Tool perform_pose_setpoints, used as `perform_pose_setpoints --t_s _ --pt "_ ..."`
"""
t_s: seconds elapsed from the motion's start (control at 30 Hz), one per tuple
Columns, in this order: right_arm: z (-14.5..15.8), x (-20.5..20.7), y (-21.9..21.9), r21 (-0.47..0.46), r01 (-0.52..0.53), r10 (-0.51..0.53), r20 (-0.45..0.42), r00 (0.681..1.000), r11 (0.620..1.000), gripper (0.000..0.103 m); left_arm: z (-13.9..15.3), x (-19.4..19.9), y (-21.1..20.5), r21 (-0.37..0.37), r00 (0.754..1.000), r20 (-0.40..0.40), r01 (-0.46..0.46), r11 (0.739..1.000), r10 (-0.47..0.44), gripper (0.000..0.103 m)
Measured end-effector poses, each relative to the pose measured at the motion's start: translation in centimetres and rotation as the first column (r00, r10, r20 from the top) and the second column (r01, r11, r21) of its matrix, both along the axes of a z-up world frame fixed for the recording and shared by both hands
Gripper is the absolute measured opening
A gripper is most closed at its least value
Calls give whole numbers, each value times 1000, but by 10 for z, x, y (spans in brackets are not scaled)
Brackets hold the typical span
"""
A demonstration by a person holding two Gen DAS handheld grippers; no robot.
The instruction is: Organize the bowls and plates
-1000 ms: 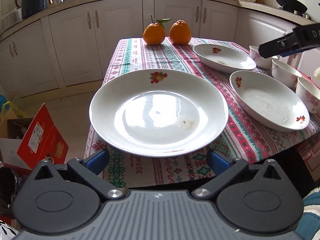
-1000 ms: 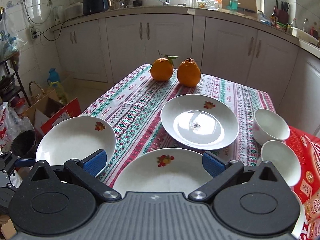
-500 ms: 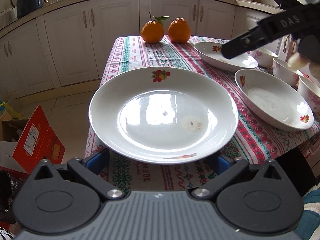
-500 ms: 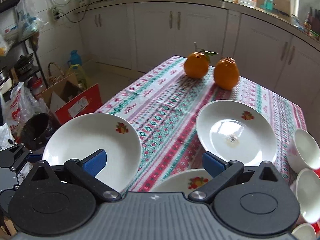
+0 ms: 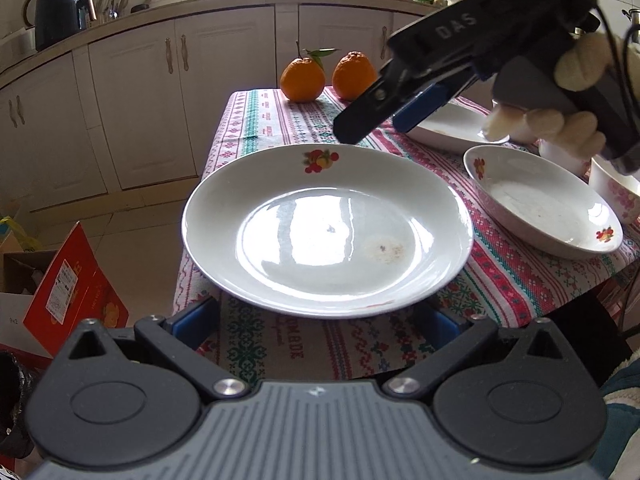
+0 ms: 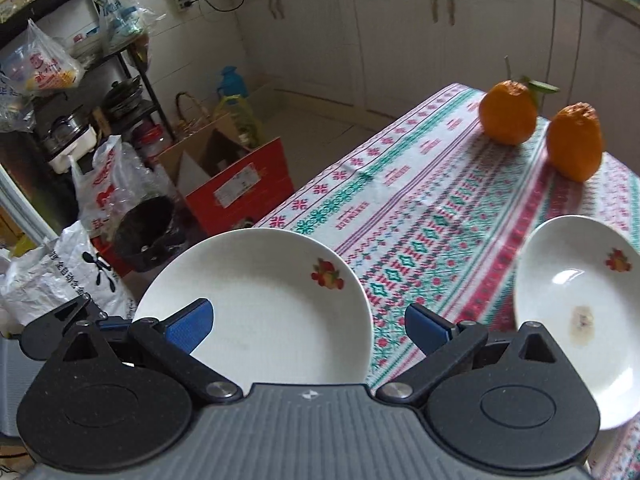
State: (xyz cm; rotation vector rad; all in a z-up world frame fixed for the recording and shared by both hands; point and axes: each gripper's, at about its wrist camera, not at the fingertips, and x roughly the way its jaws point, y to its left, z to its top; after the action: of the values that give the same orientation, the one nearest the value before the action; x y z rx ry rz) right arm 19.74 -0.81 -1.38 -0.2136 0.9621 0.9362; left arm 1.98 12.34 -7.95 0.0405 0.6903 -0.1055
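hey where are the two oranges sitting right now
In the left wrist view, the two oranges sit side by side at the far end of the tablecloth, before the white cabinets, beyond the big plate.

Two low, close wrist views across one shared plate (image 5: 326, 236) (image 6: 260, 304).

Left tool (image 5: 320, 316): fingers spread wide, blue pads (image 5: 192, 318) at 9 and 3 o'clock of the frame bottom, right pad mostly hidden, nothing pinched between them. Body level, pointing forward. Right tool (image 6: 308, 322): fingers also wide apart, blue pads (image 6: 188, 322) at 8 and 4 o'clock, gap between them free. Tilted down and angled toward 10 o'clock. In the left wrist view the right tool (image 5: 372, 120) enters from 2 o'clock, fingers aimed down-left, held by the person's right hand (image 5: 568, 92) in a pale glove wrapped around the handle.
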Motion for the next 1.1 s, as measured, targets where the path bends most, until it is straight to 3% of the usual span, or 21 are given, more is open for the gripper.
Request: perform_pose_setpoints --t_s 0.47,0.6,0.83,1.1 --pt "-22 26 29 -26 -114 112 -70 991 993 102 0 0 4 -1 1000 7 26 1000 -26 103" --pt "-26 34 31 -9 -125 123 -101 987 992 97 0 1 5 2 999 3 41 999 -41 103" --pt "-35 44 32 8 -138 138 -156 978 990 77 0 4 6 -3 999 -3 52 999 -52 103" --pt "-35 47 29 33 -155 158 -179 971 987 75 1 7 6 9 997 -9 76 997 -75 103"
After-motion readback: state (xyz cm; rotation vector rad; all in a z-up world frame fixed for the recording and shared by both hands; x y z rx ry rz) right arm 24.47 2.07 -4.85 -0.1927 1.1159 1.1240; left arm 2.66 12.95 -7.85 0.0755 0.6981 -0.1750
